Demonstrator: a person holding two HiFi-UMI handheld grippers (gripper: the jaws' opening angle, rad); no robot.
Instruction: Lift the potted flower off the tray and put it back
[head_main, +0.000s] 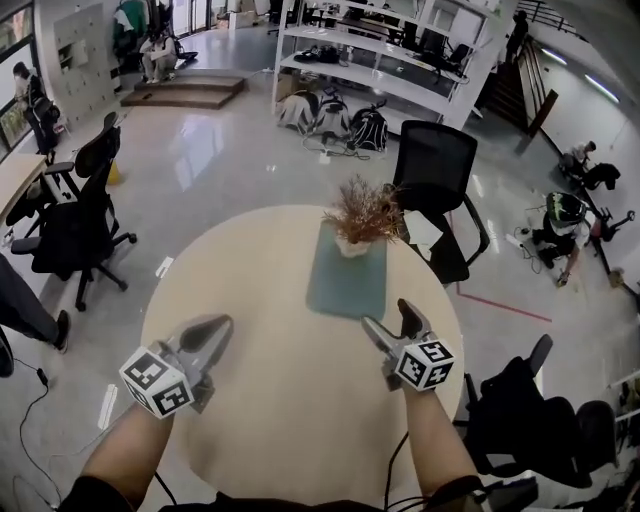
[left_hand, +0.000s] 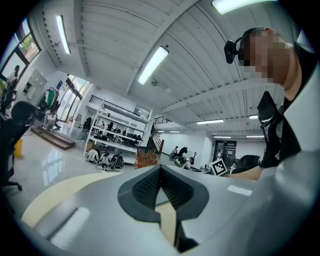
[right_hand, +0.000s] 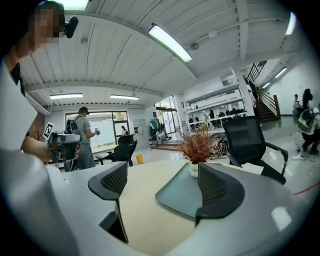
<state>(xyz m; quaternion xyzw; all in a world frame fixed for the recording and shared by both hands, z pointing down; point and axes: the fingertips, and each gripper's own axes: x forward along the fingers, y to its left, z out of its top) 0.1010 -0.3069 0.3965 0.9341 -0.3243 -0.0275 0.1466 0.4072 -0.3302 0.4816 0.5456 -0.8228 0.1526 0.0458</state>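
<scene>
The left tool (head_main: 210, 330) has its jaws together. The right tool (head_main: 395, 320) has its jaws apart, with nothing in them. Both hang over the near part of the round surface (head_main: 260, 400), with lots of bare room around. Farther off lies the green tray (head_main: 345, 285), by the far edge. The potted flower (head_main: 362, 218) stands on its far end: dry brown leaves, small white pot.

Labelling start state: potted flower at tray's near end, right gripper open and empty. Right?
No: the potted flower stands at the far end of the tray, as the head view shows. The right gripper is open and empty.
</scene>
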